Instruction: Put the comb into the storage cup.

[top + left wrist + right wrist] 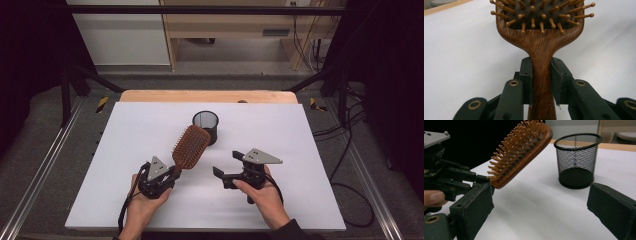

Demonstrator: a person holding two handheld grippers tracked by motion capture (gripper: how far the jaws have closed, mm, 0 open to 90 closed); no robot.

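The left gripper clamps the handle of a wooden hairbrush, its jaws pressed against both sides of the narrow neck just below the bristle pad. The brush is held off the white table, angled up toward a black mesh cup that stands upright near the table's middle, just beyond the brush head. The right gripper hovers to the right with its jaws spread wide, holding nothing.
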